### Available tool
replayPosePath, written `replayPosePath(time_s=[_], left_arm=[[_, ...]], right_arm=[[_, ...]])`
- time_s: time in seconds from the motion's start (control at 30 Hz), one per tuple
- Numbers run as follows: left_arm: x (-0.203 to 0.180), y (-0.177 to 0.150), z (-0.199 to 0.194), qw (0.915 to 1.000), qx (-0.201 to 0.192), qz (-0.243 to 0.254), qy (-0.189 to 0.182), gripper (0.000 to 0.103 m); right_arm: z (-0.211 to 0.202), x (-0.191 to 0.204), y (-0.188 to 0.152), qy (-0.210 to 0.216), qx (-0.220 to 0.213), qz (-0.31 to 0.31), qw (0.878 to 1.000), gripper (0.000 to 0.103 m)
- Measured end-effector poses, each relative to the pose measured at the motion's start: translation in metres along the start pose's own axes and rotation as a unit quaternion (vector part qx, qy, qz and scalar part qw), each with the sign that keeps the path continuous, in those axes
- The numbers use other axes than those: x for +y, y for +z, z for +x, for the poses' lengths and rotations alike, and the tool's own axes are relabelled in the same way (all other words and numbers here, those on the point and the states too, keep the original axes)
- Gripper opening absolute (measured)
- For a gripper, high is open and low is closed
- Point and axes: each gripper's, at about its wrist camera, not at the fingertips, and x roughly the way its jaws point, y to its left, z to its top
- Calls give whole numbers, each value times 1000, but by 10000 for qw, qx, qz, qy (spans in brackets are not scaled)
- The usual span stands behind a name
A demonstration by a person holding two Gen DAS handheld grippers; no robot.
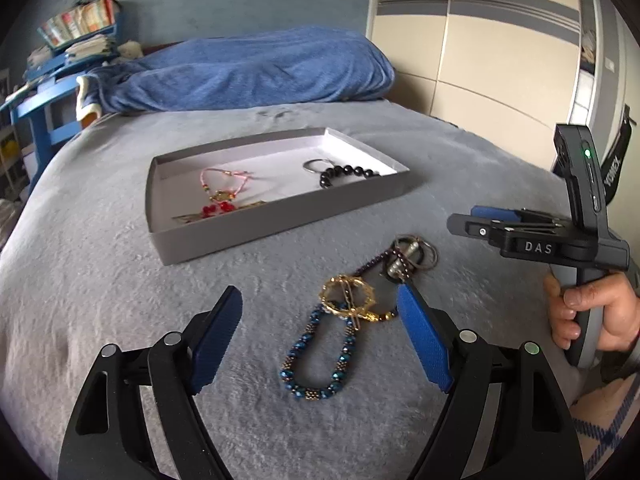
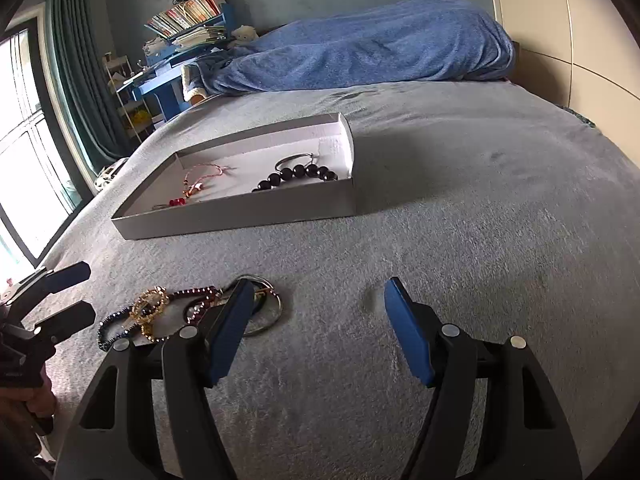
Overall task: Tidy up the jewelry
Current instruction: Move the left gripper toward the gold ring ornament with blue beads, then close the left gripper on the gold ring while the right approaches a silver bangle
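Observation:
A shallow grey tray (image 1: 280,216) (image 2: 240,218) lies on the bed. It holds a pink cord bracelet (image 1: 224,184) (image 2: 202,174), a black bead bracelet (image 1: 344,174) (image 2: 296,174), a thin metal ring and small red pieces. In front of it lies a tangle: a blue bead bracelet (image 1: 320,360) (image 2: 110,330), a gold ring piece (image 1: 348,292) (image 2: 150,306), a dark red bead strand (image 2: 196,294) and metal rings (image 1: 412,256) (image 2: 268,312). My left gripper (image 1: 320,336) (image 2: 74,292) is open above the blue bracelet. My right gripper (image 2: 320,332) (image 1: 464,220) is open, right of the tangle.
The bed has a grey fleece cover (image 1: 120,320) (image 2: 480,240). A blue blanket heap (image 1: 256,68) (image 2: 360,44) lies at its head. A blue shelf with books (image 1: 64,52) (image 2: 188,20) stands far left, a wardrobe (image 1: 480,40) on the right.

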Motion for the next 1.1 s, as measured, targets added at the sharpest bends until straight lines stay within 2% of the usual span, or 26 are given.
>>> replayPosePath(time_s=[0.23,0.43,0.5,0.57,0.77,0.93,1.1], left_arm=[[-8,1,30,9979,591,273,-6,68],[-15,9,49,9958,810,434,5,63],[-18,9,57,9944,939,488,19,55],[-19,8,62,9932,1041,527,-18,42],[-20,9,46,9962,684,531,-17,42],[-10,10,23,9994,260,238,55,42],[4,1,6,9997,111,-13,226,42]], right_arm=[[6,4,-3,-153,80,-109,9998,67],[6,-1,-3,-125,73,-39,9999,67],[6,-2,-3,-118,79,-28,9999,67],[6,-2,-2,-114,75,-28,9999,67],[6,1,-2,-98,94,-81,9999,67],[6,7,-2,-14,104,-245,9996,67],[6,14,-3,118,113,-408,9990,67]])
